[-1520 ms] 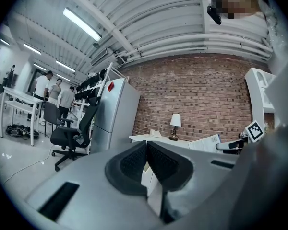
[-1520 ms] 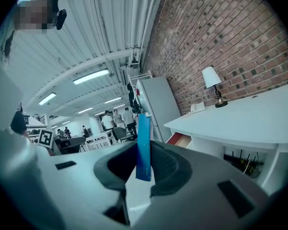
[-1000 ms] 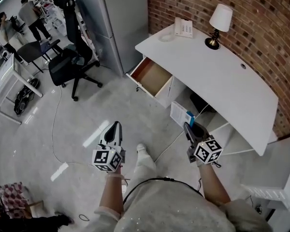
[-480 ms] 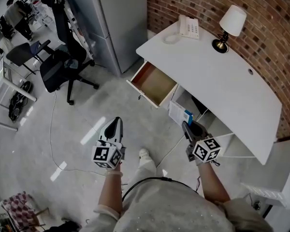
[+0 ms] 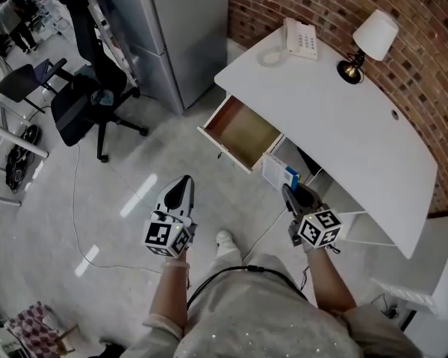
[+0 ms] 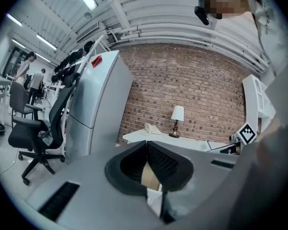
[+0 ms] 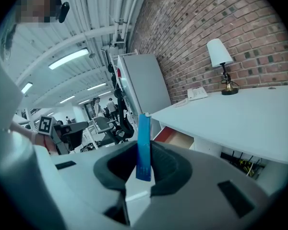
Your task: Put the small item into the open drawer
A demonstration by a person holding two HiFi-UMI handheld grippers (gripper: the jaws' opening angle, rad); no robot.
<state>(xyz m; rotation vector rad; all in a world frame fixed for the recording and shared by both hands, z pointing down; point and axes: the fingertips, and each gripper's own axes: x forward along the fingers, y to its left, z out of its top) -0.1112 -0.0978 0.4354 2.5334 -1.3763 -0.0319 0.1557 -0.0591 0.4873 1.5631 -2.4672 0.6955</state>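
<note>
The white desk [image 5: 343, 125] has one drawer [image 5: 246, 131] pulled out at its left end, its brown inside bare. In the right gripper view the drawer [image 7: 175, 137] shows just past the jaws. My right gripper [image 5: 291, 192] is shut on a small flat blue and white box [image 5: 279, 173], which stands on edge between the pads [image 7: 144, 128]. It hovers over the floor short of the drawer's front. My left gripper [image 5: 183, 183] hangs over the floor to the left, shut with nothing in it, its tips meeting [image 6: 146, 143].
A grey cabinet [image 5: 172, 28] stands left of the desk against the brick wall. A black office chair [image 5: 78, 99] is farther left, and a cable [image 5: 75, 200] runs across the floor. A phone [image 5: 301, 38] and a lamp [image 5: 373, 39] sit on the desk.
Both grippers have moved forward over the floor towards the desk, and the open drawer lies nearer to them. The right gripper still holds the box.
</note>
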